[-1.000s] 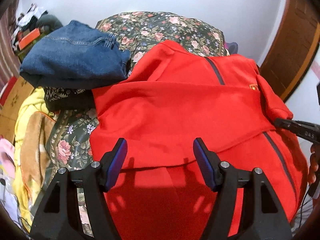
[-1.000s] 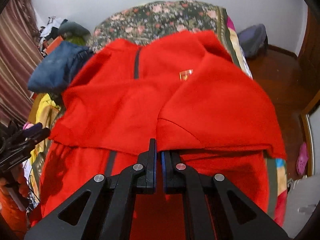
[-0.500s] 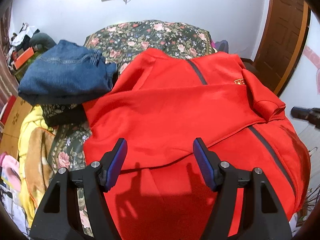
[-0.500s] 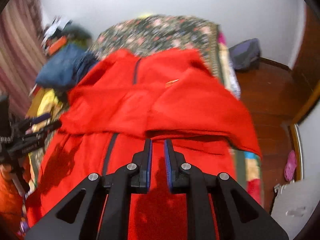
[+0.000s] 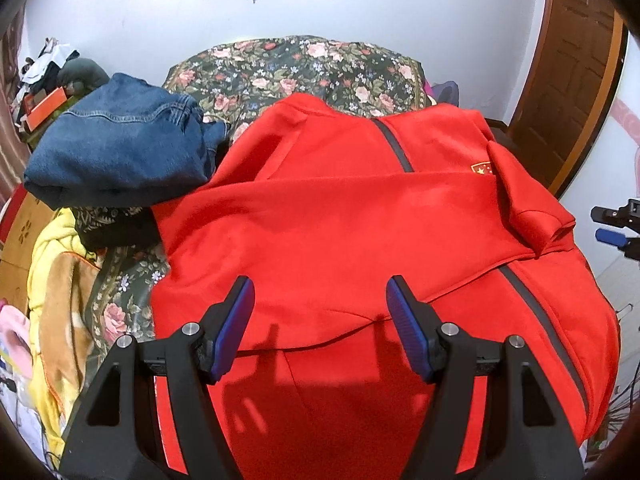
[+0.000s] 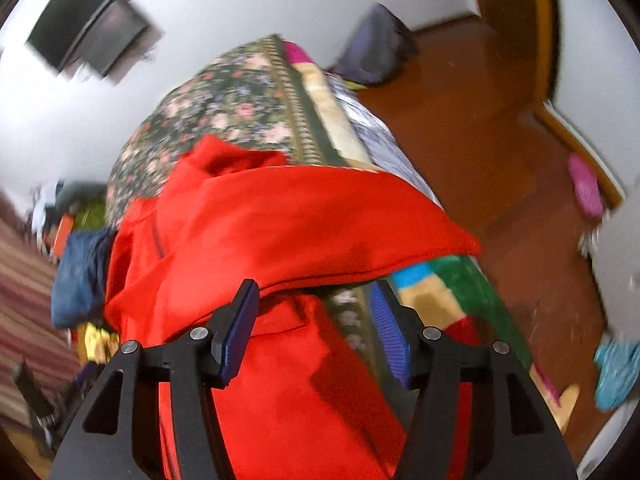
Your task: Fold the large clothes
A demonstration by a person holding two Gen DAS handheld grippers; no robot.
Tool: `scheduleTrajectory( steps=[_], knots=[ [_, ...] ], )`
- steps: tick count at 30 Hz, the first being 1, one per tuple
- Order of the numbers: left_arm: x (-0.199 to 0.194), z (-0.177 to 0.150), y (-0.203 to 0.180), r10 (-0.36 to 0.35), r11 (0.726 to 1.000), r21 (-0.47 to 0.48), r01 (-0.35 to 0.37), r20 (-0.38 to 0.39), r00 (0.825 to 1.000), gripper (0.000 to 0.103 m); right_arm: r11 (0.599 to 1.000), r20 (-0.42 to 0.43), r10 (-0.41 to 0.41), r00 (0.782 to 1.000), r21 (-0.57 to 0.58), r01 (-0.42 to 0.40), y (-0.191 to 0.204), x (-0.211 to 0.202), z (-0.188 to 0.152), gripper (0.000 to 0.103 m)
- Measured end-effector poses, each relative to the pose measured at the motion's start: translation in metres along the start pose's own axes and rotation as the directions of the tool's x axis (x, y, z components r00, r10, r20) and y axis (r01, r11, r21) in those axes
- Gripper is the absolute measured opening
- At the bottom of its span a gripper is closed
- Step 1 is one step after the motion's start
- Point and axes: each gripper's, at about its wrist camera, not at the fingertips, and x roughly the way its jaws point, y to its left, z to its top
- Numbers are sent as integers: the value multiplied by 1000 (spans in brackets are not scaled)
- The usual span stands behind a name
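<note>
A large red jacket [image 5: 340, 232] with a dark zip lies spread on the floral bed cover [image 5: 304, 68], both sleeves folded across its chest. My left gripper [image 5: 320, 320] is open and empty, hovering above the jacket's lower half. My right gripper [image 6: 316, 320] is open and empty over the jacket's right edge, where the folded right sleeve [image 6: 320, 220] drapes toward the bed side. The right gripper also shows in the left wrist view [image 5: 616, 228] at the far right, off the jacket. The right wrist view is blurred.
Folded blue jeans [image 5: 120, 148] lie on a dark garment left of the jacket. A yellow blanket [image 5: 52, 272] hangs at the left bed edge. A wooden door [image 5: 568, 72] and wood floor [image 6: 500, 152] are on the right. A striped curtain [image 6: 24, 280] is at left.
My right gripper has opened, letting go of the red sleeve, and swung right toward the bed's edge. My left gripper stayed open and pulled back slightly.
</note>
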Motion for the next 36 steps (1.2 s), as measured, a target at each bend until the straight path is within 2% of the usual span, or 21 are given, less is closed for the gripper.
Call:
scheduleTrajectory(
  steps=[8,11,13,18,19,22,23,26,30,32,36],
  knots=[
    [8,0,0,-2,1000,-5,2,-12,1000,67,965,-102,84,991,255,-55,-41,42,12,54],
    [8,1,0,-2,1000,-5,1,-14,1000,67,948,-142,120,983,309,-71,-51,58,14,54],
    [9,0,0,0,1000,-6,0,-14,1000,67,952,-150,106,983,302,-57,-52,64,18,54],
    [11,-1,3,10,1000,-11,-10,-20,1000,67,970,-149,37,988,244,0,-54,77,31,54],
    [11,-1,4,14,1000,-10,-14,-19,1000,67,973,-136,17,991,231,15,-53,76,33,48],
    [10,-3,7,30,1000,-1,-30,-14,999,67,984,-101,-39,994,168,55,-48,73,41,12],
    [9,-3,9,34,999,1,-34,-12,999,67,989,-76,-39,996,139,49,-44,67,44,8],
    [6,-4,12,41,999,1,-41,-6,999,67,997,47,-52,998,58,49,-23,38,57,7],
    [1,-5,18,41,999,-11,-41,5,999,67,996,196,-15,981,-84,32,21,-13,65,7],
    [-2,-4,21,38,999,-21,-38,11,999,67,983,259,41,965,-184,8,54,-44,65,7],
    [-10,-4,27,32,999,-39,-30,33,999,67,943,292,153,944,-330,-51,111,-76,56,7]
  ],
)
